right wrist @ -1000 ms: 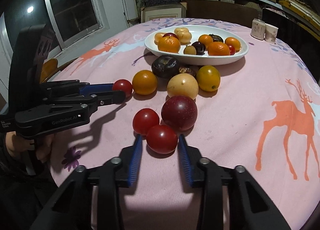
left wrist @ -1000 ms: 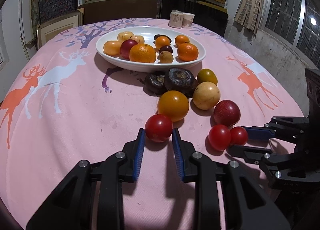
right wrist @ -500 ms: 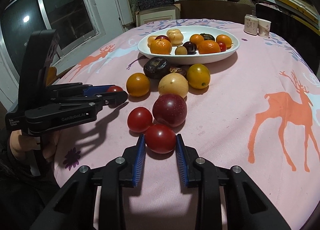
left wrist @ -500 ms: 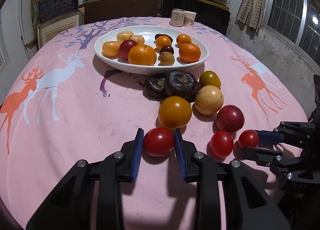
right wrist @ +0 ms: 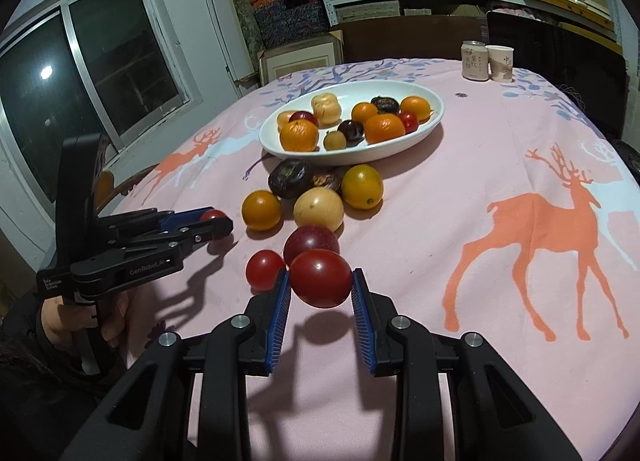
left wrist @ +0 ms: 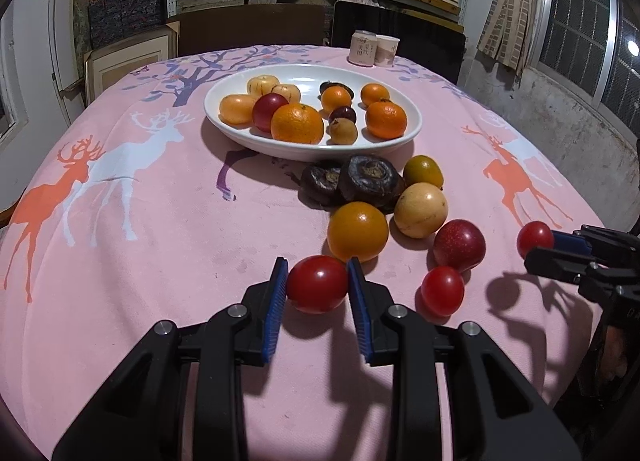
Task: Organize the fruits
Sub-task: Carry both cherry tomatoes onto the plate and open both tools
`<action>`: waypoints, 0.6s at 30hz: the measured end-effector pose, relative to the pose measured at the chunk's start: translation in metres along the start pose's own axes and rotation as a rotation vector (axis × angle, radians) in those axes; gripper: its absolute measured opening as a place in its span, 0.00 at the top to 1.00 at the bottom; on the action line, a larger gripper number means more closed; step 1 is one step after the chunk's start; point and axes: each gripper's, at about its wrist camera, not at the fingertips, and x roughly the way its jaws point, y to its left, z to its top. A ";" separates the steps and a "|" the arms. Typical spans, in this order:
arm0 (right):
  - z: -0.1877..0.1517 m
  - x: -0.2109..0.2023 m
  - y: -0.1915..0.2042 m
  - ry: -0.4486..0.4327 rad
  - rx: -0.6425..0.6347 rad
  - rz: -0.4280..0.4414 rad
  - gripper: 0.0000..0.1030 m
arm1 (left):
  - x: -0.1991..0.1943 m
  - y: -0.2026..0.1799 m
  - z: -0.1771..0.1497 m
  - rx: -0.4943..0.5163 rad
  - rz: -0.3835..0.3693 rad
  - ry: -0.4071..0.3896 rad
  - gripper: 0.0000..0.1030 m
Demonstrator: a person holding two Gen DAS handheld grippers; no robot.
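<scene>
Your left claw (left wrist: 317, 285) is clenched on a small round red tomato (left wrist: 317, 284), blue pads pressed to both its sides. One second ago that tomato sat just ahead of parted pads on the cloth; now it is gripped, with its shadow underneath. It sits just in front of the round orange-yellow fruit (left wrist: 357, 231).

Your right claw (right wrist: 320, 285) is grasping a second small red tomato (right wrist: 320, 278). One second ago this tomato rested on the cloth against its neighbours; now it is off the surface, with a separate shadow on the cloth below. In the left wrist view it has drawn away to the right, apart from the group.

Left behind on the desk (right wrist: 460, 189), which is covered with a pink deer-print cloth: a third small red tomato (right wrist: 265, 270) touching a dark red round plum (right wrist: 311, 241). Both are unmoved since the earlier frame.

Beyond them, unchanged: a pale yellow round fruit (right wrist: 318, 209), a yellow-green round fruit (right wrist: 362, 186) and two dark brown wrinkled fruits (left wrist: 354, 179), clustered just in front of the white oval ceramic dish (left wrist: 408, 133). The dish holds oranges, a plum and small pale fruits. A can and a paper cup (left wrist: 386, 51) stand at the far edge.
</scene>
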 end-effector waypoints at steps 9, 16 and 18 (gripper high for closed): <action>0.056 -0.014 -0.023 -0.070 0.028 -0.019 0.70 | -0.034 0.007 0.049 0.024 -0.014 -0.092 0.71; 0.126 0.029 -0.049 -0.048 0.116 -0.017 0.70 | 0.008 0.012 0.118 0.026 -0.036 -0.064 0.71; 0.140 0.047 -0.054 -0.035 0.131 -0.031 0.70 | 0.031 0.012 0.135 0.026 -0.034 -0.037 0.71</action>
